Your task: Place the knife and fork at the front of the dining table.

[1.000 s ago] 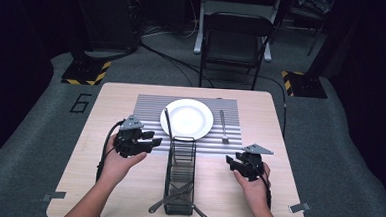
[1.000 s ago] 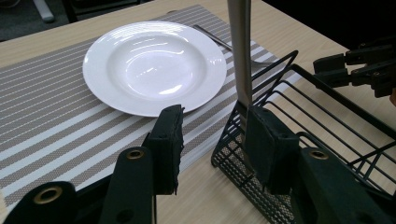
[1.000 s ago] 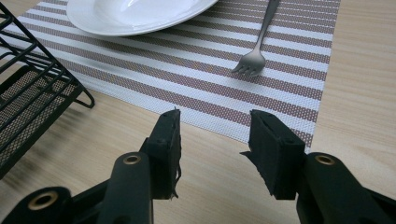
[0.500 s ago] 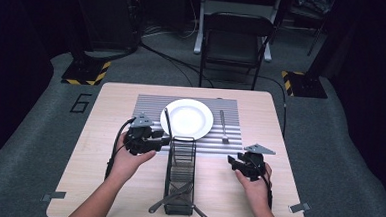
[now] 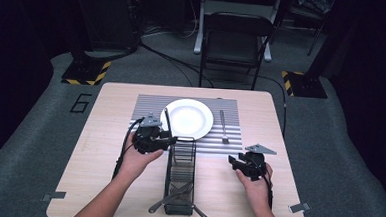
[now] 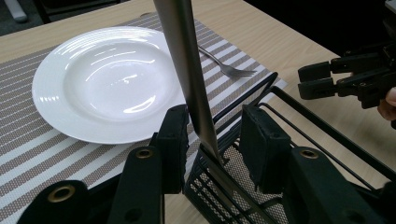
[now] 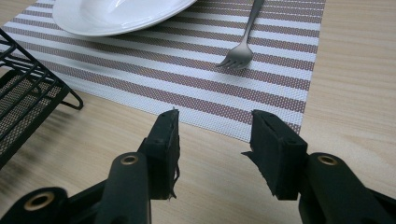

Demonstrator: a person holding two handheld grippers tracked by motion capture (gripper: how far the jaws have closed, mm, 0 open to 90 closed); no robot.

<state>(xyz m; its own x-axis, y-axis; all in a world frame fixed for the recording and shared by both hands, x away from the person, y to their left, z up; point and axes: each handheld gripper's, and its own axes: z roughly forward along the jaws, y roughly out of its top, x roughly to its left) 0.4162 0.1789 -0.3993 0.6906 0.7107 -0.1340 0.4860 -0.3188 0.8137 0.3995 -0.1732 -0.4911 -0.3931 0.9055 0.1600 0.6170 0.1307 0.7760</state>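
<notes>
high view: left hand-held gripper (image 5: 172, 138) at the far end of the black wire rack (image 5: 180, 175), just beside the near-left rim of the white plate (image 5: 187, 118). a dark knife (image 5: 167, 121) rising from the rack's far end, leaning along the plate's left edge. right hand-held gripper (image 5: 234, 162) low over bare counter (image 5: 104, 134), well apart from the rack, jaws pointing left toward it. fork (image 5: 223, 126) flat on the striped placemat (image 5: 146, 106), right of the plate. two utensils crossed at the rack's near end, too small to name.

left gripper view: jaws apart, the knife (image 6: 187, 79) standing tilted in the gap – touching or nearly touching the left pad, clear of the right one; not clamped. knife's lower end down inside the mesh corner of the rack (image 6: 261, 186). plate (image 6: 107, 79) beyond, on the placemat (image 6: 28, 158), fork tines (image 6: 233, 71) past its rim. other hand-held gripper (image 6: 317, 79) at the right edge, its fingers slightly parted – a closeness of blade and pad not legible from above.

right gripper view: right hand-held gripper (image 7: 212, 140) wide open, holding nothing, bare counter (image 7: 355, 93) between the pads. placemat edge (image 7: 187, 88) just ahead, fork (image 7: 240, 46) with tines toward the camera, plate rim (image 7: 116, 18) at top, a corner of the rack (image 7: 28, 98) at left.
</notes>
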